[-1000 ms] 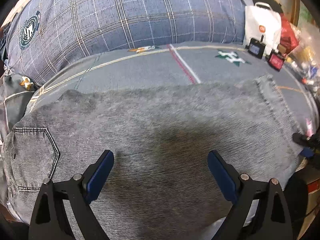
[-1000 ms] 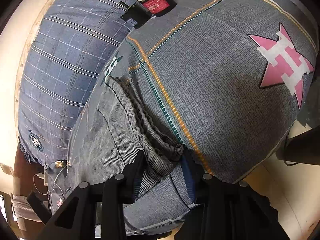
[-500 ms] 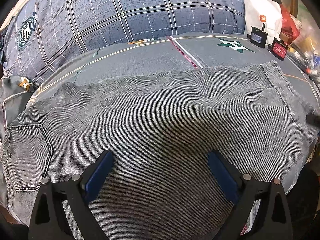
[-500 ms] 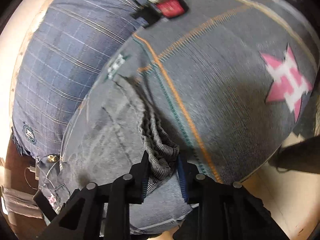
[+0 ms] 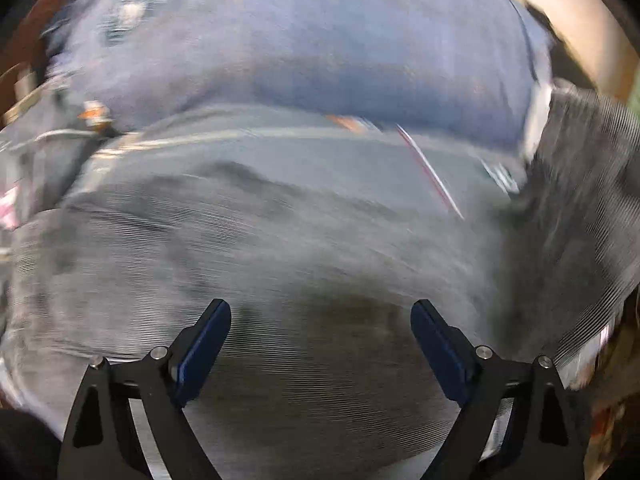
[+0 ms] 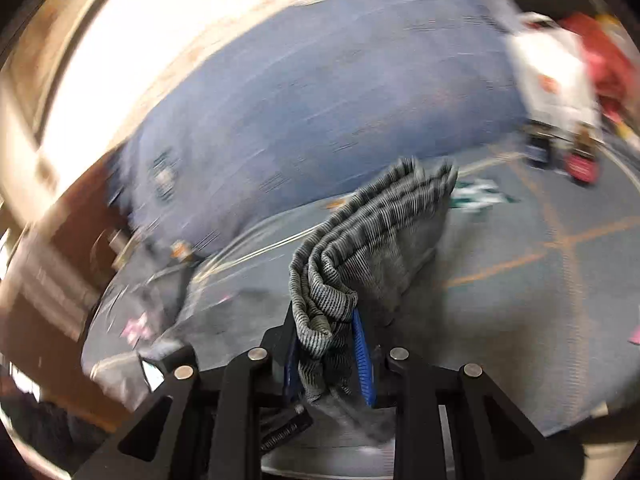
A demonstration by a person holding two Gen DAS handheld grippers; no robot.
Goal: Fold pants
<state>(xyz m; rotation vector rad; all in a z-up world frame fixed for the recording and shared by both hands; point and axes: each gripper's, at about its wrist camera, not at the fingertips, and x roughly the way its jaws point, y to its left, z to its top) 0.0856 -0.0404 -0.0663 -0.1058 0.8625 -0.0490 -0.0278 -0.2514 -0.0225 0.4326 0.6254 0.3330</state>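
Left gripper (image 5: 320,332): fingers spread wide, blue pads (image 5: 204,344) apart, nothing between them. It hangs just above the grey pants (image 5: 304,272), which lie spread across the bed sheet (image 5: 280,144) directly under and ahead of it. Heavy motion blur in this view; cloth detail mostly lost.

Right gripper (image 6: 326,356): fingers closed tight on a bunched, pleated edge of the pants (image 6: 360,240). The gathered cloth sticks up out of the clamp, lifted clear of the sheet (image 6: 520,300). In the left wrist view this lifted part rises as a dark fold at the right side, above the flat portion.

Beyond the pants: grey sheet with orange stripes and a green-and-white star mark (image 6: 476,196). Farther back, a large blue plaid pillow (image 6: 320,100) runs along the bed. Far right, a white bag (image 6: 552,76) and red items (image 6: 580,164), blurred.
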